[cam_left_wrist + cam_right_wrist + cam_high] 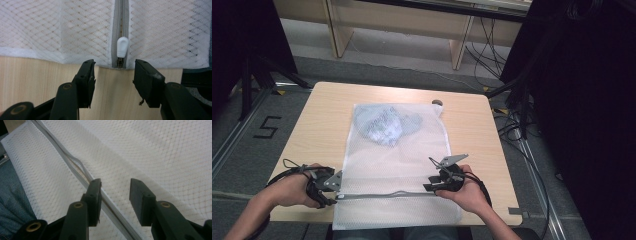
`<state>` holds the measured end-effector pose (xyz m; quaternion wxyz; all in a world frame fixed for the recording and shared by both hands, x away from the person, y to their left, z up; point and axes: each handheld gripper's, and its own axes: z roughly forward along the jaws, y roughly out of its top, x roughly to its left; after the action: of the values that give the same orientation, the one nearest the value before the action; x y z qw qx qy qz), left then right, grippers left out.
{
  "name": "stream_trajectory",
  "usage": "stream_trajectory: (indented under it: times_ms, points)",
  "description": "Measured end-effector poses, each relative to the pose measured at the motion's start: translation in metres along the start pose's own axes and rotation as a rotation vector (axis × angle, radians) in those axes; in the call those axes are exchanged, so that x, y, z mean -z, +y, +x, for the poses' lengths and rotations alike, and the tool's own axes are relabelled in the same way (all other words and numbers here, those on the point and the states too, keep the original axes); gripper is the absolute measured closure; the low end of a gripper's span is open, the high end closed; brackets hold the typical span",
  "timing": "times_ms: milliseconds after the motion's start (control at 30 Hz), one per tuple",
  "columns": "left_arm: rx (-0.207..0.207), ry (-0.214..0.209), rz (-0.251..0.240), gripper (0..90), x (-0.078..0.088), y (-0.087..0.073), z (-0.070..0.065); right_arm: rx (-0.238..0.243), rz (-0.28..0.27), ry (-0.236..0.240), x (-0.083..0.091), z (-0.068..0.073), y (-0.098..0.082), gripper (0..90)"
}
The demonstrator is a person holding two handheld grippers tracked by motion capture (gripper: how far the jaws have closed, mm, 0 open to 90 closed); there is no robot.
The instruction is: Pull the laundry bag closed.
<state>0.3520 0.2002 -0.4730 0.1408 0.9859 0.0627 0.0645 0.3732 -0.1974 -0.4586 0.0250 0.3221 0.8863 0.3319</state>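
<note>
Tongs (113,72), blurred bundle (384,125) inside mesh bag (412,165).

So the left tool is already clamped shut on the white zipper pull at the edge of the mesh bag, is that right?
Not quite. The left tool is open, its jaws spread either side of the white zipper pull without touching it, as the left gripper view shows. The pull does sit at the edge of the mesh bag.

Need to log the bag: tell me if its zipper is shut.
Mostly shut. The pull sits at the zipper's left end, teeth closed beyond it; one short stretch bulges.
</note>
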Motion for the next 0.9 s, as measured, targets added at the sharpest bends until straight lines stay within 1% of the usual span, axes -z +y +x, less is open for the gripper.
stream_trajectory:
  times_ms: [33,67,133,167,200,233,267,300,333,367,400,433,467,500,533,567,600,633,667,700,733,767,800,833,867,900]
  points:
    - [-0.002,0.004,-0.004,51.6,0.001,-0.001,0.0,0.0,0.0,0.0,0.0,0.0,0.0,62.4]
    - [0.008,-0.002,-0.017,52.7,0.001,-0.003,-0.001,0.01,-0.004,0.0,-0.001,0.0,0.0,62.5]
    - [0.012,-0.002,-0.016,53.2,0.003,-0.004,-0.001,0.01,-0.005,0.001,-0.001,0.0,0.0,62.5]
    - [0.011,-0.008,-0.028,56.6,0.006,-0.006,-0.001,0.01,-0.001,-0.003,-0.001,0.001,0.001,62.7]
    - [0.011,-0.008,-0.028,58.4,0.006,-0.006,-0.001,0.01,-0.001,-0.003,-0.001,0.001,0.001,62.7]
    - [0.014,-0.009,-0.048,58.4,0.012,-0.009,0.001,0.011,-0.001,-0.004,-0.001,0.001,0.001,62.8]
    - [0.064,-0.01,-0.077,62.4,0.018,-0.012,0.002,0.015,-0.006,-0.001,-0.001,0.001,0.001,63.2]
    - [0.138,-0.004,-0.128,66.0,0.022,-0.016,0.003,0.013,-0.007,0.003,-0.001,0.002,0.001,63.6]
    - [0.192,0.005,-0.145,74.5,0.027,-0.019,0.005,0.005,-0.02,-0.002,-0.003,0.003,0.001,64.6]
    - [0.367,0.019,-0.183,78.2,0.03,-0.025,0.007,0.015,-0.023,-0.004,-0.004,0.002,0.001,65.1]
    - [0.483,0.022,-0.187,82.3,0.031,-0.029,0.009,-0.001,-0.016,0.004,-0.003,0.003,0.001,65.8]
    - [0.571,0.024,-0.188,84.1,0.031,-0.033,0.009,0.009,0.005,0.006,-0.002,0.003,0.002,66.4]
    - [0.571,0.024,-0.188,86.3,0.031,-0.033,0.009,0.009,0.005,0.006,-0.002,0.003,0.002,66.4]
    - [0.7,0.016,-0.168,89.6,0.028,-0.037,0.008,0.003,0.014,0.012,-0.003,0.005,0.003,67.0]
    - [0.89,0.047,-0.18,89.9,0.024,-0.04,0.004,-0.023,-0.015,0.021,-0.006,0.008,0.002,67.4]
    - [1.003,0.042,-0.207,90.0,0.022,-0.043,0.002,0.01,-0.001,0.02,-0.005,0.006,0.004,67.7]
    - [1.003,0.042,-0.207,90.0,0.022,-0.043,0.002,0.01,-0.001,0.02,-0.005,0.006,0.004,67.7]
    - [1.061,0.003,-0.221,90.0,0.019,-0.044,0.001,0.023,0.015,0.014,-0.005,0.006,0.005,67.9]
    - [1.077,-0.006,-0.23,90.0,0.019,-0.044,0.0,0.015,-0.003,0.015,-0.008,0.007,0.005,68.1]
    - [1.09,-0.003,-0.234,90.0,0.02,-0.041,-0.001,0.015,0.019,0.016,-0.007,0.008,0.006,68.1]
    - [1.092,0.006,-0.231,90.0,0.022,-0.038,-0.001,0.02,0.023,0.02,-0.008,0.009,0.007,68.2]
    - [1.091,0.019,-0.224,90.0,0.023,-0.034,-0.001,0.011,0.022,0.028,-0.009,0.011,0.008,68.3]
    - [1.093,0.02,-0.223,90.0,0.023,-0.029,0.0,0.021,0.028,0.028,-0.011,0.013,0.01,68.4]
    - [1.082,0.018,-0.224,90.0,0.021,-0.026,0.001,0.021,0.028,0.028,-0.011,0.013,0.01,68.4]
    - [1.072,0.012,-0.215,90.0,0.018,-0.021,0.002,0.019,0.015,0.034,-0.013,0.014,0.011,68.5]
    - [1.075,0.011,-0.206,90.0,0.016,-0.018,0.002,0.028,0.03,0.032,-0.015,0.018,0.015,68.9]
